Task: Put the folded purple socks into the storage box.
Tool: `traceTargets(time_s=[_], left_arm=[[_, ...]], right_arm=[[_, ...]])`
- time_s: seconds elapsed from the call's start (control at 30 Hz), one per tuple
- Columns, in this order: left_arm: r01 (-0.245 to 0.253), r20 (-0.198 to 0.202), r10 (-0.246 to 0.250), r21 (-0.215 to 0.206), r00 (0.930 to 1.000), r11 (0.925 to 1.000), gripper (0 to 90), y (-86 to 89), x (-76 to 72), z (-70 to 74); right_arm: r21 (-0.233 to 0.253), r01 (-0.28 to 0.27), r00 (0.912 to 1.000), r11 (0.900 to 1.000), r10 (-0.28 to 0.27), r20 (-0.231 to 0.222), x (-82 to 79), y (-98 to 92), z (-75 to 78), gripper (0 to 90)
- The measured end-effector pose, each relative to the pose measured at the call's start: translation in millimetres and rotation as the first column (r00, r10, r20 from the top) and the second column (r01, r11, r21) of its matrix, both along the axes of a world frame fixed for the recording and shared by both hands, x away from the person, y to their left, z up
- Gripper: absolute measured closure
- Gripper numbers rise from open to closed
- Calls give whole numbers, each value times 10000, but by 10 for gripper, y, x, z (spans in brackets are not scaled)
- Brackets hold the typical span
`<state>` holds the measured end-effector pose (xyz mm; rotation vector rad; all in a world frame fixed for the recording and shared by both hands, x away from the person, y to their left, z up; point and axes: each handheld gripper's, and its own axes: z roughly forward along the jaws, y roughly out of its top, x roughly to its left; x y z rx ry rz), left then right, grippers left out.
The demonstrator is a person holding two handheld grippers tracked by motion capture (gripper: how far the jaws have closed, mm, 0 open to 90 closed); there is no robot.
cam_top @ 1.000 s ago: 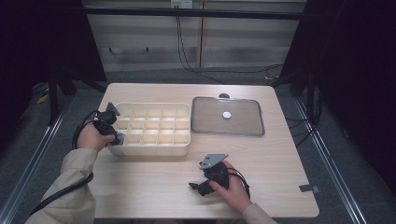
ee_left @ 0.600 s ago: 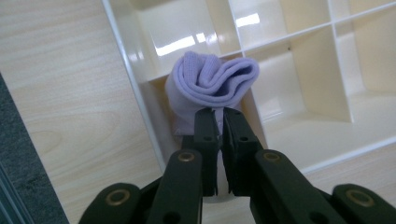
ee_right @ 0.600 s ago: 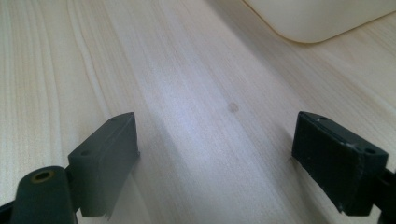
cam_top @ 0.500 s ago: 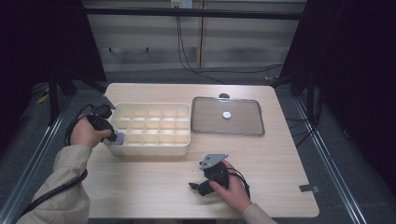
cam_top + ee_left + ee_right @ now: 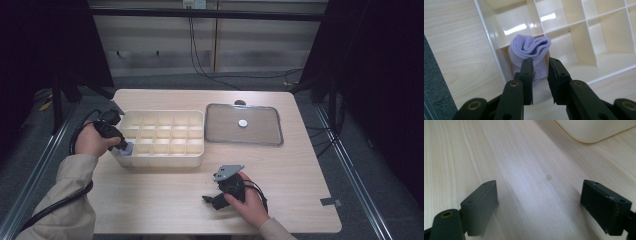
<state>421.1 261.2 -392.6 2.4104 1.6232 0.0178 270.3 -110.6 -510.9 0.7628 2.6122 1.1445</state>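
A sock [image 5: 529, 53] sits in the divided tray's [image 5: 165, 158] near-left compartment.

High view overhead, facing forward; 2 gripper views close, sharing table [image 5: 165, 200]

Lilac rolled sock [image 5: 530, 53] is sitting upright, open folds up, in the near-left corner compartment of the cream divided tray [image 5: 494, 53].

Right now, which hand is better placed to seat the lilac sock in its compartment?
Left. Its tongs are at the lilac sock in the organizer box's near corner compartment; the right tongs rest open on the table, apart from the box.
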Motion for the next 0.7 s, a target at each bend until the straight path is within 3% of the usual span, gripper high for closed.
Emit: traceTargets(time_s=[0.23, 0.7], left_arm=[[2, 176, 0, -89, 9998, 10000, 610, -23, -6, 58], [392, 393, -379, -324, 9985, 9987, 465, -79, -47, 134]], right_arm=[[-3, 13, 10000, 10000, -13, 12, -10, -2, 0, 138], [-21, 10, 10000, 10000, -10, 12, -10, -2, 2, 137]])
